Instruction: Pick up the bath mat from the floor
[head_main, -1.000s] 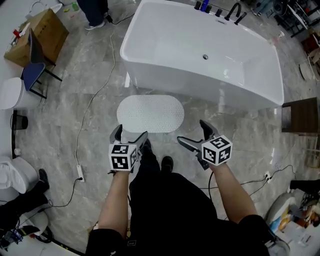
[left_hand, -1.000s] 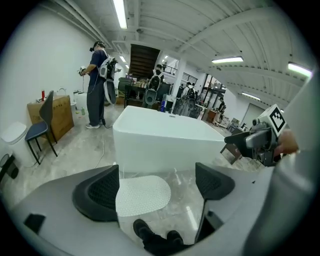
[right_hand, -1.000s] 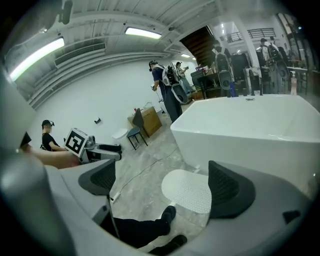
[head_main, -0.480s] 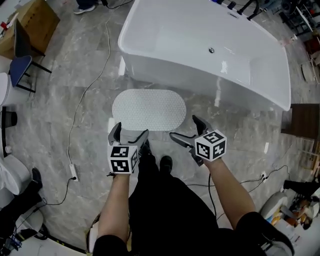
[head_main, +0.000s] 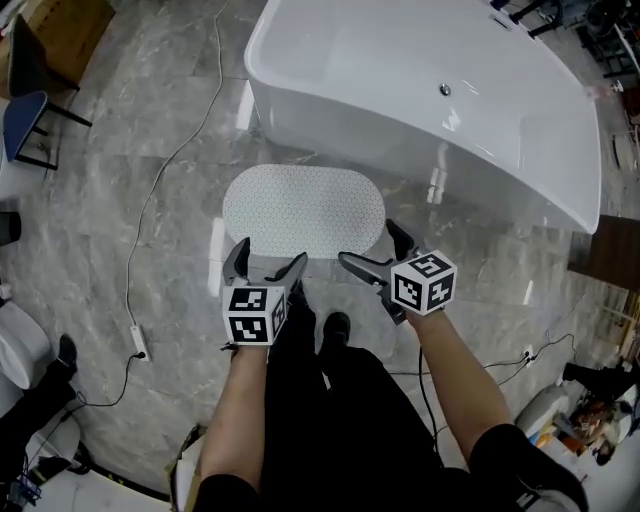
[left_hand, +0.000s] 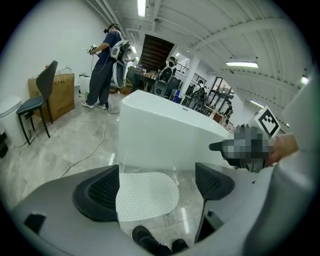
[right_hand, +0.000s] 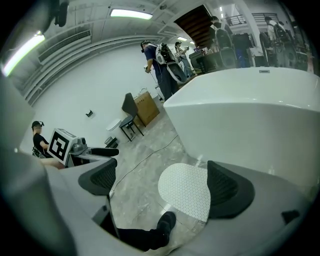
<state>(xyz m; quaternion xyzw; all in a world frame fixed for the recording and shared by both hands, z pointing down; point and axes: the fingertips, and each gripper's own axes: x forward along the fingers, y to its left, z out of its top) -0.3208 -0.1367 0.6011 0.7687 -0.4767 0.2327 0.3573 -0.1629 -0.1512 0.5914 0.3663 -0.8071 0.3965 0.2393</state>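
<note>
White freestanding bathtub (head_main: 420, 100) is seen behind; white oval dotted bath mat (head_main: 303, 210) is laid flat on grey marble floor (head_main: 150, 250) just before it. Left tongs (head_main: 270, 255) and right tongs (head_main: 368, 243) are held spread, empty. Both were brought nearer the mat's near edge over the last second: approach judged underway, grasp not yet made

The grey marble floor (head_main: 90, 220) carries a white oval bath mat (head_main: 303, 211) lying flat, just beside the bathtub (head_main: 400, 90).
</note>
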